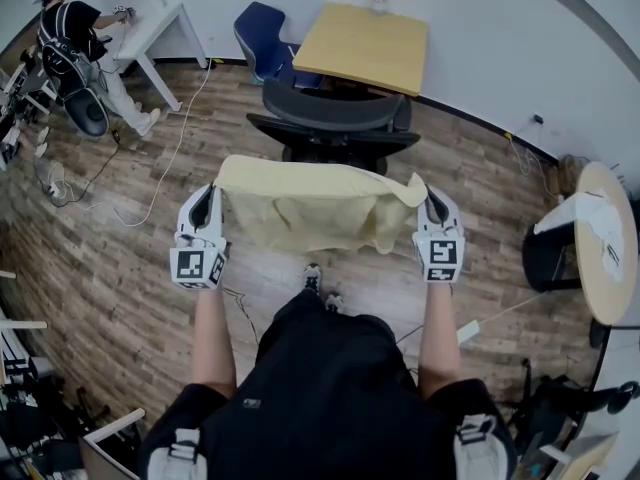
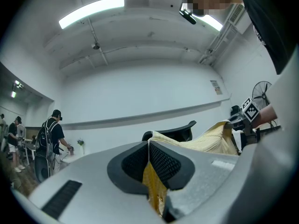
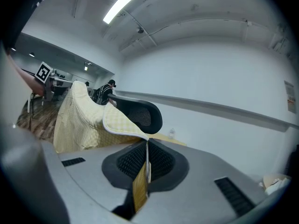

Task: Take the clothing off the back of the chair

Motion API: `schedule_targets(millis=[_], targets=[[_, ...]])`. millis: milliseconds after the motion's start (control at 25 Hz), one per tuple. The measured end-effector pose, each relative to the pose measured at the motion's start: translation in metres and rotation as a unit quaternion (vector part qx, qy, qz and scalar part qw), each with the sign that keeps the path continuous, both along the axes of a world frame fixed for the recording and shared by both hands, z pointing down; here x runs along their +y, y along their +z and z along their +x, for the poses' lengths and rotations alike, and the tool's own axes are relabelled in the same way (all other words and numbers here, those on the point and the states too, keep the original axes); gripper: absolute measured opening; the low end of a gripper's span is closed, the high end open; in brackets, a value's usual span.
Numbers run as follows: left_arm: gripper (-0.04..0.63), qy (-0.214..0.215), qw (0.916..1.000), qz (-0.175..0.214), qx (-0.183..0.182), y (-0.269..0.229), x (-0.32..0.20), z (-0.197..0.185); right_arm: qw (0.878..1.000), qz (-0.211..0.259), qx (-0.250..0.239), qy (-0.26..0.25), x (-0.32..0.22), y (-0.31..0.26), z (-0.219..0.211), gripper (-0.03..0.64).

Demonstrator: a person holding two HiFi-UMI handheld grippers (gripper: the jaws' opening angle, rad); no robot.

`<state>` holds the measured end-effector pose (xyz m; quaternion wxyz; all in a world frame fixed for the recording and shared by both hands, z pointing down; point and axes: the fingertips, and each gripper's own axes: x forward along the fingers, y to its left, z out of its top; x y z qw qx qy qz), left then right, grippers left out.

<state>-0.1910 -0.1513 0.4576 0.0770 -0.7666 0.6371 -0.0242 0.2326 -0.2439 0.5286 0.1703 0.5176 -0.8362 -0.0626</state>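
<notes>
A brown wooden floor [image 1: 120,268] fills most of the head view, and in its middle a pale yellow garment [image 1: 310,208] is spread wide in the air between the two grippers. It hangs on the person's side of a black office chair [image 1: 335,123], and from above I cannot tell if it touches the chair's back. Behind the chair stands a square wooden table [image 1: 365,46]. The left gripper [image 1: 207,200] holds the garment's left upper corner and the right gripper [image 1: 433,203] holds the right upper corner. In the left gripper view the dark ribbed pads [image 2: 163,161] are pressed together with only a thin fold of yellow cloth between them. The right gripper view shows the same: its jaws are closed tight on the cloth's edge, which comes out below them. Only the head view shows the whole width of the garment and the floor under it. Only the gripper views show the ceiling lamp [image 2: 91,10] and the mesh of the chair's back rising behind the cloth. The left gripper view also shows another person [image 2: 51,139] standing far off at a white table
</notes>
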Motion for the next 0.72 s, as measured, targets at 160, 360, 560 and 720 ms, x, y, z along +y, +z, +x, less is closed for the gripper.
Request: schedule_targets(millis=[160,360,560,720], targets=[[0.011,0.000,1.0000,0.003,0.000,-0.0012,0.0015,0.0016,1.000,0.008,0.001,-0.005,0.0006,0.0000,0.0002,0.003],[0.011,0.000,1.0000,0.006,0.000,-0.0009,0.0077,0.0023,1.000,0.001,0.004,-0.001,0.0059,0.0019,0.0026,0.003],[0.011,-0.004,1.0000,0.007,0.001,-0.0024,0.0091,0.0039,1.000,-0.002,0.005,-0.002,0.0062,0.0001,0.0047,0.003],[0.011,-0.007,1.0000,0.006,0.000,-0.0021,0.0091,0.0040,1.000,0.002,0.007,-0.004,0.0036,-0.0010,0.0057,0.003]])
